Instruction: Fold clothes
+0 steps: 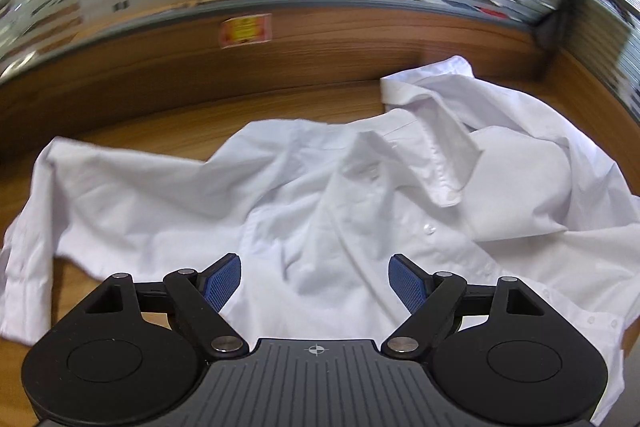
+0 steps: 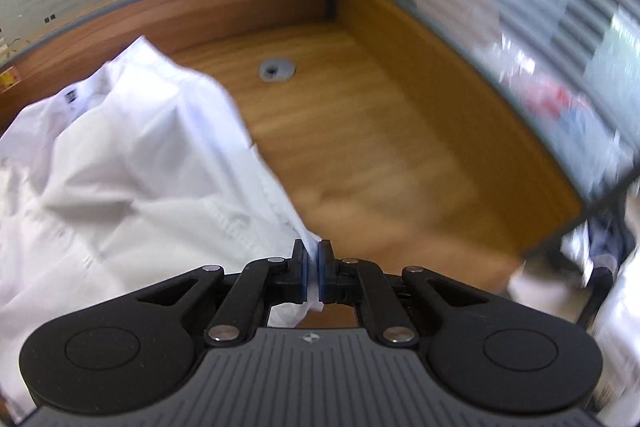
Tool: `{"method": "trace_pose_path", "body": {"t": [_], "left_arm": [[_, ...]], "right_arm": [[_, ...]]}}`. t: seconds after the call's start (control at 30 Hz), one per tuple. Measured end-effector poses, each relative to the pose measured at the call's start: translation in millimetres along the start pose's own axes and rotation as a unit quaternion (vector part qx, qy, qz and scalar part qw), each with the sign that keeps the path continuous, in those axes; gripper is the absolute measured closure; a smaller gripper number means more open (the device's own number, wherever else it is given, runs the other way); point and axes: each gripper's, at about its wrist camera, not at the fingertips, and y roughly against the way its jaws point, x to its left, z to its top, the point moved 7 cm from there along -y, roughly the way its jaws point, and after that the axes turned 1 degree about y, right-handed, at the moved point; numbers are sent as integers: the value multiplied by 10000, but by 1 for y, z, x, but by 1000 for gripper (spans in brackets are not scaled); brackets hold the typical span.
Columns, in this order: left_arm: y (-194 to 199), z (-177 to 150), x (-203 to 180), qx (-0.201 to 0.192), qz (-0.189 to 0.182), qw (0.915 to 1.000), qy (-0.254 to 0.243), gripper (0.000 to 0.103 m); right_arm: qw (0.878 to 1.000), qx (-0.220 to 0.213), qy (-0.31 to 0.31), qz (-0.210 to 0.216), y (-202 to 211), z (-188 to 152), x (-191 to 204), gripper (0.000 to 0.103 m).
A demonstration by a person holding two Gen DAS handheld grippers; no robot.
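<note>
A white button-up shirt point(image 1: 320, 187) lies crumpled on the wooden desk point(image 1: 200, 123), collar up at the right and one sleeve stretched out to the left. My left gripper point(image 1: 316, 281) hovers above the shirt's middle, open, with nothing between its blue pads. In the right wrist view the same white shirt point(image 2: 120, 167) fills the left side, and its edge is drawn up to my right gripper point(image 2: 314, 267), which is shut on a pinch of the fabric; some cloth hangs below the pads.
Wooden partition walls point(image 2: 240, 3) topped with striped glass close the desk at the back and right, meeting in a corner. A grey cable grommet point(image 2: 277, 70) sits in the desk near that corner. An orange sticker point(image 1: 246, 31) is on the back wall.
</note>
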Motion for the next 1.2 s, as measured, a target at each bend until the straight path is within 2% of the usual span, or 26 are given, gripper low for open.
{"method": "trace_pose_path", "body": {"t": [0.13,0.23,0.3,0.4,0.5,0.6,0.73,0.83,0.97,1.1,1.2], "left_arm": [[-4,16,-15,-94,-145,9994,-292,20],[-8,33,-29,-141,-259,9985,-462,20],[-9,45,-41,-159,-346,9978,-541,20],[-5,63,-63,-179,-535,9968,-559,20],[-4,81,-92,-202,-824,9951,-513,17],[-4,93,-125,-286,-918,9936,-589,17],[-7,105,-167,-261,-1106,9913,-660,16],[-13,109,-198,-129,-1303,9886,-741,16],[-27,109,-238,98,-1411,9851,-978,14],[-44,104,-273,270,-1325,9830,-1243,14],[-51,103,-295,237,-1209,9824,-1404,14]], "right_arm": [[9991,337,-182,194,-1,-49,13,97],[9987,429,-194,217,-3,-67,20,98],[9987,408,-231,175,-5,-67,21,98],[9989,145,-412,185,2,-49,17,97],[9968,-266,-514,544,21,-27,12,97],[9904,-572,-308,1216,41,-4,27,97],[9736,-637,230,2178,53,12,64,97],[9526,-518,689,2918,55,15,98,97],[9245,-174,1237,3601,52,9,137,97],[9035,179,1598,3974,39,2,151,97],[9061,209,1825,3811,29,0,146,91]]}}
